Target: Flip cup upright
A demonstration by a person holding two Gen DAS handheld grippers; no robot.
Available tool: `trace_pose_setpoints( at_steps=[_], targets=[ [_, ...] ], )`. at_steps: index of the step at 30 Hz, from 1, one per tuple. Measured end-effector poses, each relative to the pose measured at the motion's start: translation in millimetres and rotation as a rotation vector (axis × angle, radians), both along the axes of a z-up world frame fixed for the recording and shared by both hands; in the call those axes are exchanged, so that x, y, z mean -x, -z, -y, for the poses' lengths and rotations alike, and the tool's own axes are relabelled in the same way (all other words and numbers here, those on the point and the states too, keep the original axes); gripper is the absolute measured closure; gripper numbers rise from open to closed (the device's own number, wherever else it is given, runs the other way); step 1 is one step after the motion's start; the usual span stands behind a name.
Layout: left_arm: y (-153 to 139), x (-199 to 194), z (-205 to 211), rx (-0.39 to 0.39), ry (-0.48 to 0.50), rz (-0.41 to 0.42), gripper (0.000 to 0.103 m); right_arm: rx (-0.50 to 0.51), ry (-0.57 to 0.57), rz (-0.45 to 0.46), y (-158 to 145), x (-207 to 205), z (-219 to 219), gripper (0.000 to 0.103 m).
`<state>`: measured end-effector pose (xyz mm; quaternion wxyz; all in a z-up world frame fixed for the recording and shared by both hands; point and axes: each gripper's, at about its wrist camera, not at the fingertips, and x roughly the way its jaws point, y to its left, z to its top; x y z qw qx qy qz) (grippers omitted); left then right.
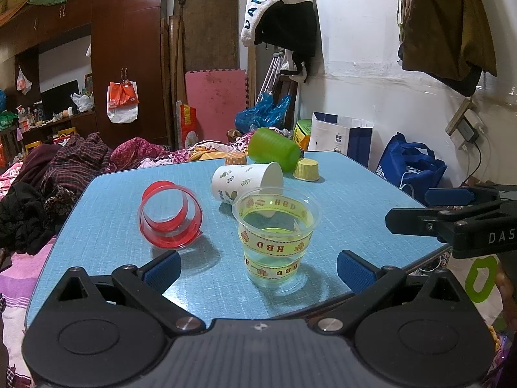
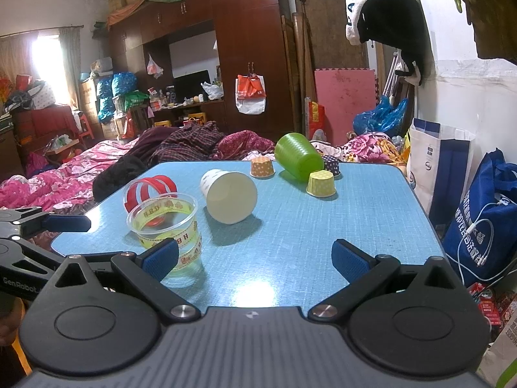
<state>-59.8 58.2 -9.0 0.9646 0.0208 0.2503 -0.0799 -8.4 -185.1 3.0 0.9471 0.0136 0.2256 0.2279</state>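
Two cups overlap, clear cup [image 1: 276, 236] hiding paper cup [image 1: 247, 182] mouth

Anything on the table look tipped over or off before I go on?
Three cups lie on their sides: the red-striped clear cup, the white paper cup and the green cup, which leans among small baking cups. Only the HBD cup stands upright. No spill shows.

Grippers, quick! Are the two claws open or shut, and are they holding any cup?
Left gripper: open, holding nothing; the clear HBD cup stands upright just ahead of its fingers.
Right gripper: open, holding nothing, over the blue table.
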Motion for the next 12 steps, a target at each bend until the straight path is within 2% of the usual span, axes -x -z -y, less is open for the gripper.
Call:
trace_pose_setpoints(
  at_steps=[12],
  targets=[
    [-2.3,1.6,-2.9,0.001,-0.022,0.038,0.0,0.0,0.0,0.0,0.2,0.0,0.0,0.001]
  ],
)
